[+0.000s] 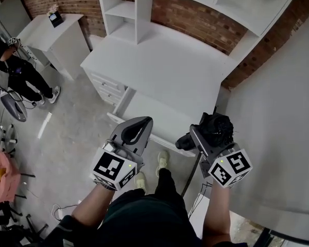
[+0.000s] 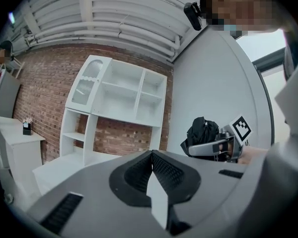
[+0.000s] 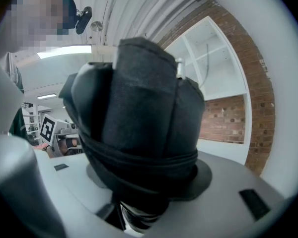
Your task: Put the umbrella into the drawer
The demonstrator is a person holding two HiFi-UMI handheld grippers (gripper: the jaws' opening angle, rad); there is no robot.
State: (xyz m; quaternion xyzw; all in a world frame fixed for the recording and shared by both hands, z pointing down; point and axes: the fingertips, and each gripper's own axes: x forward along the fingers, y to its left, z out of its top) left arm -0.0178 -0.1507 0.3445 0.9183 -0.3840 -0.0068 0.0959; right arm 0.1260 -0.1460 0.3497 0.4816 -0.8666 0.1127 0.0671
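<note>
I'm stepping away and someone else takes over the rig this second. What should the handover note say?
Left tongs: shut, holding nothing, above the drawer's front edge.
Right tongs: shut on the folded black umbrella, held in the air, not yet in the drawer.
Drawer: the wide one under the white desk looks pulled open.
Done: umbrella in hand, drawer apparently open.
Left: lower the umbrella into the drawer and release it.
</note>
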